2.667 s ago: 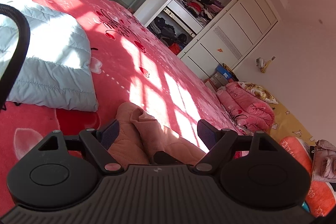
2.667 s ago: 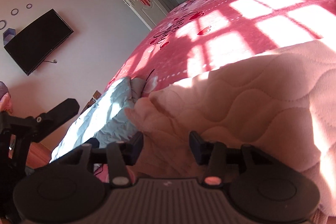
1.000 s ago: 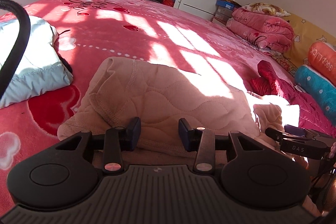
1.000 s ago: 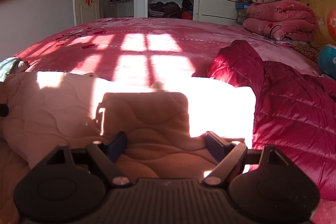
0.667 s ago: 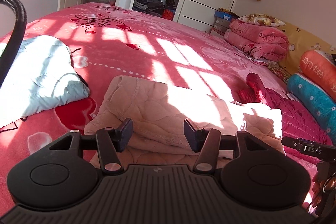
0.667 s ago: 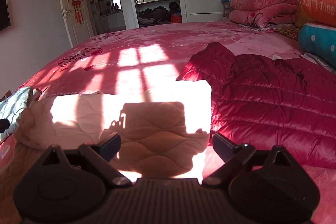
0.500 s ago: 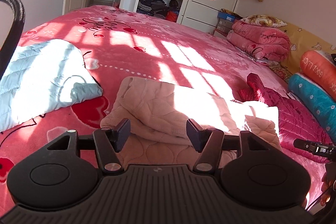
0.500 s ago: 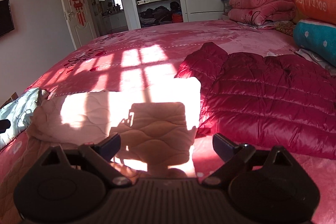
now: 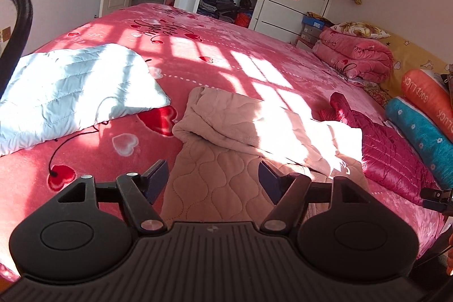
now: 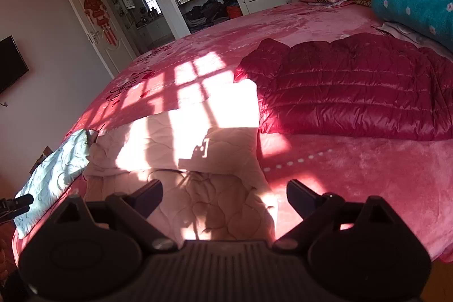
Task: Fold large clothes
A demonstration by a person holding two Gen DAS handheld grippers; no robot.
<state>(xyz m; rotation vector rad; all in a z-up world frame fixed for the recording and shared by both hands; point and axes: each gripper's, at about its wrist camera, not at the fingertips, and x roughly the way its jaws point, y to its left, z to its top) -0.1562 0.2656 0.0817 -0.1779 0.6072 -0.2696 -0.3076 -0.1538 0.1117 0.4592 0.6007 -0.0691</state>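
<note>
One garment is in hand here, the pink quilted garment (image 9: 226,149), which lies on the near part of the red bedspread (image 9: 226,58) with a folded-over layer across its far half and a single flat layer reaching toward the near edge. The likeliest trouble, as I judge it, is the upper fold sliding or opening when the next edge is lifted: the left end of that layer looks rumpled and loosely bunched, so a pull from one side alone could drag it askew and leave a crooked stack. A second risk is catching the wrong cloth, since the garment's right edge lies touching or just beside the dark red puffer jacket (image 10: 354,92), and a grab made there might pinch both. The near flat layer sits close to the bed's edge, so a careless tug toward the person could let it slip off. On the far left the pale blue quilted jacket (image 9: 73,89) lies near the garment's bunched end but apart from it, with a thin dark cord trailing on the bedspread close by. Both tools are empty: the left gripper (image 9: 213,179) hangs above the near flat layer with its jaws spread wide and touching nothing, and the right gripper (image 10: 225,194) hovers likewise, jaws wide apart, over the garment's near right part.
</note>
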